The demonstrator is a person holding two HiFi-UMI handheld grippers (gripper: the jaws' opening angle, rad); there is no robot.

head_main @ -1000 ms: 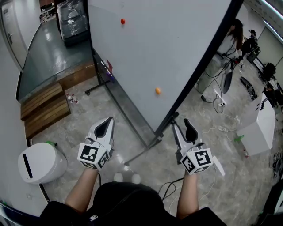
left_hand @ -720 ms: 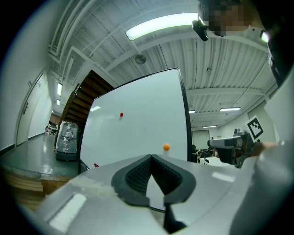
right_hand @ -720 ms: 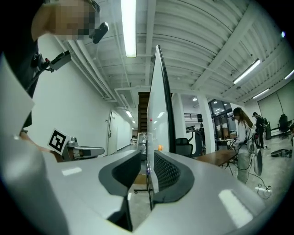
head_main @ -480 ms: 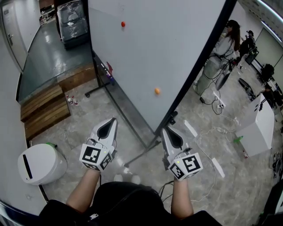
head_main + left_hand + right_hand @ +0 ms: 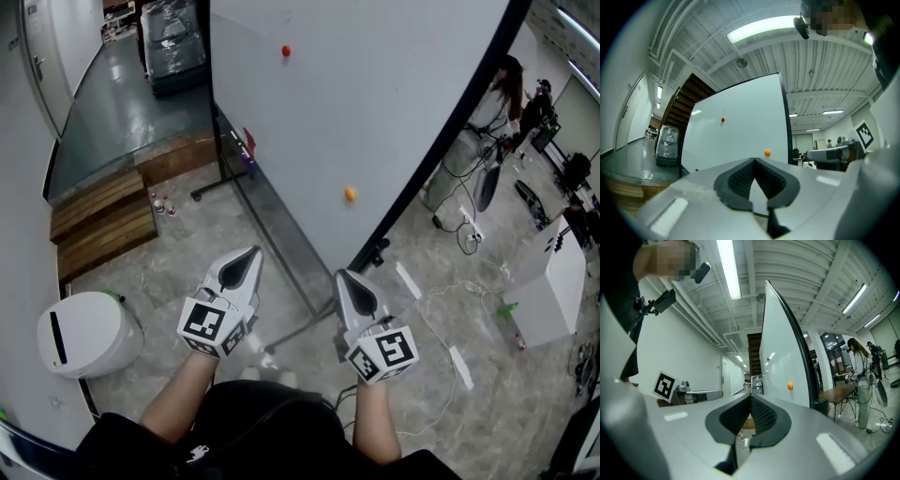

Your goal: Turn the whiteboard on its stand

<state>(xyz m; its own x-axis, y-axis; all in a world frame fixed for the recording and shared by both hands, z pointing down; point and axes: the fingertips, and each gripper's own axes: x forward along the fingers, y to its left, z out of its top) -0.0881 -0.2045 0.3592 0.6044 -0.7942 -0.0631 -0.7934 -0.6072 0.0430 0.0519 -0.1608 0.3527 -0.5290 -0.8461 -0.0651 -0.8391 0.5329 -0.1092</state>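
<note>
At seven o'clock on the floor (image 5: 169, 272) sits a white bin (image 5: 89, 333). Next, the left tongs (image 5: 246, 261) are closed on nothing, tips together, pointing toward twelve at the whiteboard (image 5: 356, 112), which stands upright on its stand (image 5: 300, 325) ahead, clear of both tongs. Just right, the right tongs (image 5: 349, 281) are likewise closed and empty, near the board's dark edge at one o'clock.

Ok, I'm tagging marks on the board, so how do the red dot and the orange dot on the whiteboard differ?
The red dot sits high on the whiteboard; the orange dot sits much lower. The orange dot lies nearer the dark side edge than the red dot does. The orange dot also looks slightly bigger than the red dot, perhaps only because it is closer. Both are small, round and on the same white face.
</note>
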